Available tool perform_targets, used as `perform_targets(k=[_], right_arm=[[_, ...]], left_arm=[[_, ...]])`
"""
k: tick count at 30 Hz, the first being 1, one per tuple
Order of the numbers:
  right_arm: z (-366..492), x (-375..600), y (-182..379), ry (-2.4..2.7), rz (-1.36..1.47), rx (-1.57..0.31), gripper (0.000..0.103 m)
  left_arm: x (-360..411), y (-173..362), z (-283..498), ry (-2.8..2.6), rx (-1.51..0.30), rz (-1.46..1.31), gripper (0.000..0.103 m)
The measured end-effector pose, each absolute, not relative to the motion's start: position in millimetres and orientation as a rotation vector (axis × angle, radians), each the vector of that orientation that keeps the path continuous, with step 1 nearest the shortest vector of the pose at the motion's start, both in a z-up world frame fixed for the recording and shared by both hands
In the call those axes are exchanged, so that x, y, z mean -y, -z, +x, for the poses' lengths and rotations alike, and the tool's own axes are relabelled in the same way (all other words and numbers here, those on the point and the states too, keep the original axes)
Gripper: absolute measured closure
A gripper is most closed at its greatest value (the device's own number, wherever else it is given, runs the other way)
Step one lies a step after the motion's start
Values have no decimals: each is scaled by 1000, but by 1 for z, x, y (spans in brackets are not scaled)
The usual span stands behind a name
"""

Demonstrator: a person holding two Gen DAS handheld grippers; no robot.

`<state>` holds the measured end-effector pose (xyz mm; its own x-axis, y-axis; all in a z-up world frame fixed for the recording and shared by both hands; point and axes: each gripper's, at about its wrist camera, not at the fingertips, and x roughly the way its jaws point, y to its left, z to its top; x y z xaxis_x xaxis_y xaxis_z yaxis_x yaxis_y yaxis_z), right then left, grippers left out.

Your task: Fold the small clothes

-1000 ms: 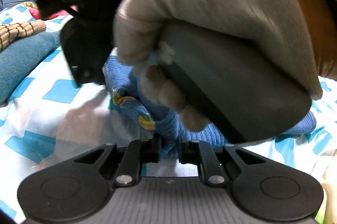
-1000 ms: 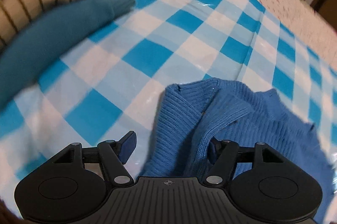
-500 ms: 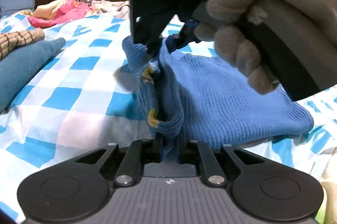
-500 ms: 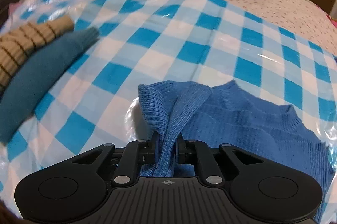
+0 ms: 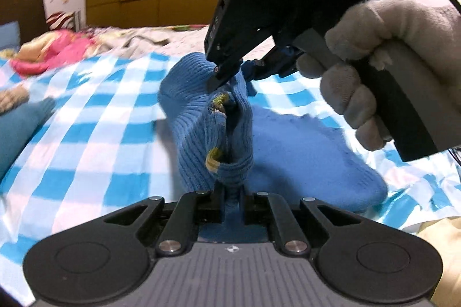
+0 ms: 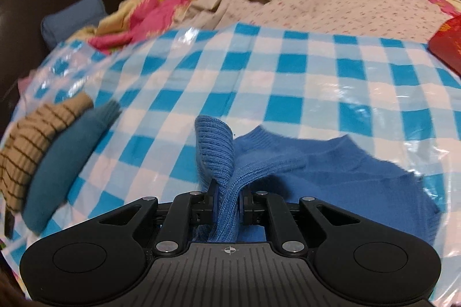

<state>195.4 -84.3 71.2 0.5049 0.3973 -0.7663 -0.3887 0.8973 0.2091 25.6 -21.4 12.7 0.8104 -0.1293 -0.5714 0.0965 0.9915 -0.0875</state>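
Note:
A small blue knit sweater [image 5: 302, 151] lies on a blue-and-white checked sheet [image 5: 95, 134]. My left gripper [image 5: 232, 199] is shut on its ribbed edge, which is lifted off the sheet. My right gripper [image 6: 227, 199] is shut on another ribbed part of the blue sweater [image 6: 345, 171]. In the left wrist view the right gripper [image 5: 230, 73] shows above, held by a gloved hand [image 5: 383, 70], pinching the raised fold. The rest of the sweater rests on the sheet.
A folded teal garment [image 6: 66, 160] and a tan striped one [image 6: 31, 139] lie at the left. Pink and beige bedding [image 6: 178, 4] is piled at the back. A red item [image 6: 449, 44] sits at the far right. A dark headboard [image 6: 57, 4] stands behind.
My right gripper has shut on the sweater's ribbed edge. Both grippers have risen, lifting that side of the sweater off the sheet.

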Motion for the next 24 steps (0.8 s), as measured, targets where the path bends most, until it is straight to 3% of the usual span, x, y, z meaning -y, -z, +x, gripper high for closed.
perform_targets(k=[24], right_arm=[[202,228,-54,-351,293,-910,93]], left_arm=[[97,-17,51,310,-632,97,83]])
